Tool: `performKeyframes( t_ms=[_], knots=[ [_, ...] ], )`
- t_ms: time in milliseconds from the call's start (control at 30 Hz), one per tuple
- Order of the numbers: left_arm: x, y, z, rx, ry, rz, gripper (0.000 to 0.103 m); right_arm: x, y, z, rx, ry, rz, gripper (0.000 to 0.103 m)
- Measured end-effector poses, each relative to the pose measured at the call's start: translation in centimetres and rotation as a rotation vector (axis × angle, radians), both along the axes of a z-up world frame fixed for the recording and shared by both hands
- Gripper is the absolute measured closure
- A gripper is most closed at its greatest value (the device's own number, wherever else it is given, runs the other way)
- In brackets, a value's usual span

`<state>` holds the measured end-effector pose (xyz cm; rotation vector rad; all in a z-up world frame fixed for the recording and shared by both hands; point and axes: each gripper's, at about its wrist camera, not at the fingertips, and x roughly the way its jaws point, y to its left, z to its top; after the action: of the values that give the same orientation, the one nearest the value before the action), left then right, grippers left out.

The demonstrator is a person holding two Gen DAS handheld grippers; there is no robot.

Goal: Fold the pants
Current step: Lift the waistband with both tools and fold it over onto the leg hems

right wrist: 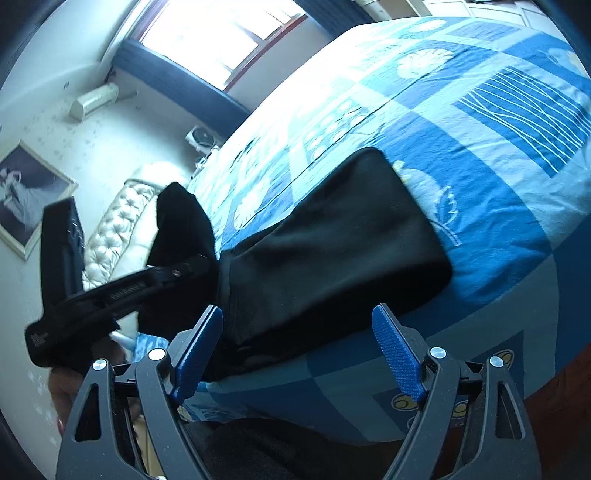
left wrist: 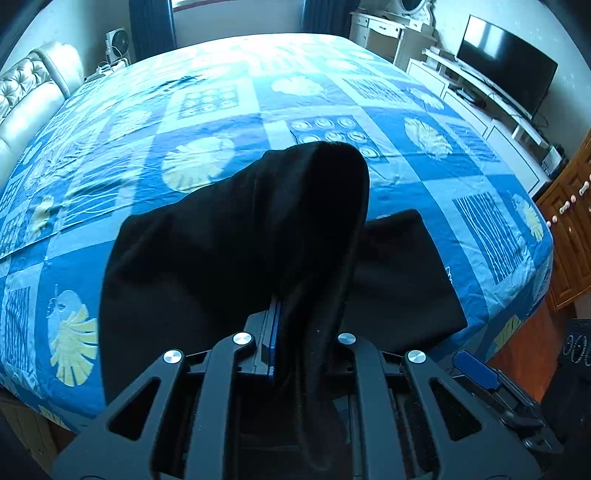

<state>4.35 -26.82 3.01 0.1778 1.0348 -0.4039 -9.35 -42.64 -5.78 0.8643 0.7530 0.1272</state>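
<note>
Black pants (left wrist: 236,236) lie near the front edge of a bed with a blue patterned cover (left wrist: 221,122). My left gripper (left wrist: 291,332) is shut on a bunched part of the pants and holds it lifted above the bed; the cloth drapes over its fingers. The rest of the pants (right wrist: 332,236) lies flat on the bed (right wrist: 480,155). My right gripper (right wrist: 301,343) is open and empty, just in front of the pants' near edge, its blue pads (right wrist: 397,354) apart. The left gripper (right wrist: 122,291) with the raised cloth shows at the left of the right wrist view.
A padded headboard (left wrist: 29,96) is on the left. A TV (left wrist: 506,59) on a white stand and a wooden cabinet (left wrist: 569,229) are on the right. A window (right wrist: 207,33) lies beyond the bed. The bed's front edge is close below the grippers.
</note>
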Motion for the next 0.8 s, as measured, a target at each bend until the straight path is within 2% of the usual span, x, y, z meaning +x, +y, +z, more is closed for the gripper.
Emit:
performKeyframes(
  t_ms=[133, 367, 800],
  knots=[
    [-0.4, -2.2, -1.8, 0.031, 0.018, -0.011, 0.091, -0.7, -1.2, -0.5, 0.021, -0.004, -0.025, 0.021],
    [-1.5, -4.5, -4.5, 0.108, -0.007, -0.014, 0.090, -1.8, -3.0, -1.5, 0.053, -0.001, -0.071, 0.021],
    [-2.6, -6.2, -6.1, 0.196, -0.089, -0.025, 0.090, -2.8, -4.2, -2.1, 0.075, 0.017, -0.105, 0.021]
  ],
)
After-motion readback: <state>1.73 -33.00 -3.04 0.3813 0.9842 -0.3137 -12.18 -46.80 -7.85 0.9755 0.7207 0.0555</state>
